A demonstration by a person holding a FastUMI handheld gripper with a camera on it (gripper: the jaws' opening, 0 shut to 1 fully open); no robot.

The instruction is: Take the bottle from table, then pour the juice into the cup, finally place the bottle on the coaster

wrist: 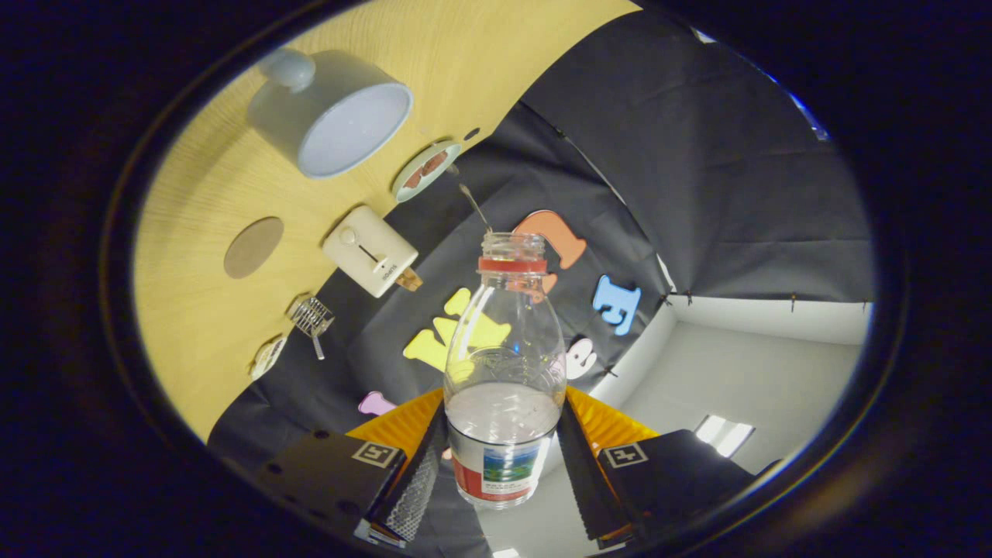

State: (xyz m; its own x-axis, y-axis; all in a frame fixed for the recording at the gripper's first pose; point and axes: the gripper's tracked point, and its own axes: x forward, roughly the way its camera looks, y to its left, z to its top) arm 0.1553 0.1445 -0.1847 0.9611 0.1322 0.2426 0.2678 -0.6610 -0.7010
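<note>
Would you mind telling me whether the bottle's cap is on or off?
Off: the bottle, clamped between the hand-held gripper fingers, shows a bare threaded neck above its red ring.

One bottle (504, 372) sits clamped between the two fingers of the one gripper (502, 465). On the table (201, 325) there is one cup (333, 112), one round coaster (253, 246), one toaster (370, 250), one small dish (425, 170), and one wire whisk-like tool (311, 318).
</note>
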